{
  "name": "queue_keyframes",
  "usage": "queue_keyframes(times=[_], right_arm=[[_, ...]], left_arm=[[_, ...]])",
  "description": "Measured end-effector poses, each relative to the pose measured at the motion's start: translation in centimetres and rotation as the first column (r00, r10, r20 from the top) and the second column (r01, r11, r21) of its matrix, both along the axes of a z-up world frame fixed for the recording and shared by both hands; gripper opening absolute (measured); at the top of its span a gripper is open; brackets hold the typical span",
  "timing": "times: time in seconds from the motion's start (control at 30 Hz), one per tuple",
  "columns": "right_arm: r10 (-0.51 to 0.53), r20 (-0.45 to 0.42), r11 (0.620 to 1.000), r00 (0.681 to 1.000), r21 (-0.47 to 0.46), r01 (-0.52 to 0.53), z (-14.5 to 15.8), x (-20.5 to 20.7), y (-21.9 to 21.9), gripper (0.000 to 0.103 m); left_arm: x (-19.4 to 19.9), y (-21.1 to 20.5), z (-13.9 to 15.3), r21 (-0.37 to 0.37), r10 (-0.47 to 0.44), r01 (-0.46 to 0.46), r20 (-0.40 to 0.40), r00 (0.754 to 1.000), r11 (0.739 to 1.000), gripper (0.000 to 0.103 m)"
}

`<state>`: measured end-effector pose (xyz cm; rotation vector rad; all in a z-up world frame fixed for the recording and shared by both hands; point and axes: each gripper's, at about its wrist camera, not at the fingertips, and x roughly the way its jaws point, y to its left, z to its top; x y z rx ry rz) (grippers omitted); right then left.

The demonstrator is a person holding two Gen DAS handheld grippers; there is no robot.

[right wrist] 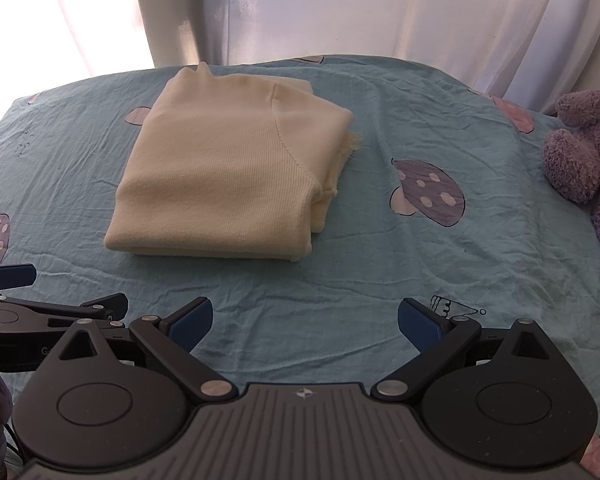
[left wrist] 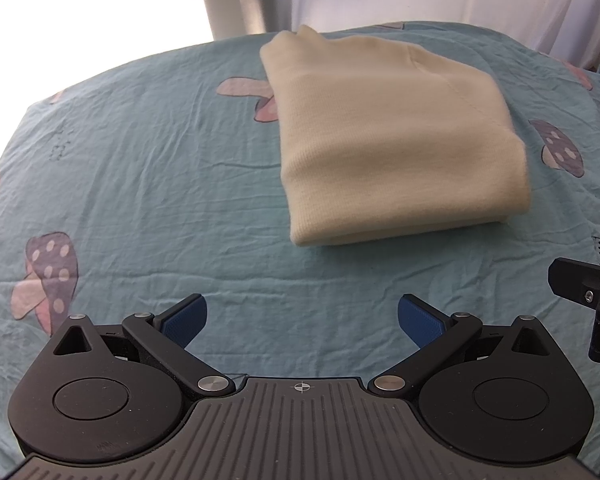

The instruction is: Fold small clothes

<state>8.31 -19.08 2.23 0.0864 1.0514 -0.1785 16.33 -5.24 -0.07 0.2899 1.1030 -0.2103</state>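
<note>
Bed sheet [right wrist: 340,272], teal with mushroom print, lying under folded cream sweater [right wrist: 228,176], sitting near far edge. Left hand-held gripper [left wrist: 302,322] and right hand-held gripper [right wrist: 305,320] both hovering wide, holding nothing, apart from sweater. Purple plush toy [right wrist: 580,148] sitting at right.

No complete word, number or brand could be read. On the left gripper [right wrist: 12,276], seen at nine o'clock in the right wrist view, a single letter resembling "G" was shown, the rest being hidden. A small crosshair sign was marked on each gripper body at six o'clock.
</note>
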Motion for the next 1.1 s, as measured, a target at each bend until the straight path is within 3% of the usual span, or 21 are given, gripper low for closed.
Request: queue_keyframes(times=[1.1], right_arm=[[0.021,-0.007,1.000,1.000,0.001,-0.021,-0.24,-0.38,0.67,0.099]], left_arm=[[-0.40,0.07,0.04,0.007,0.015,-0.014,-0.007,1.000,1.000,0.103]])
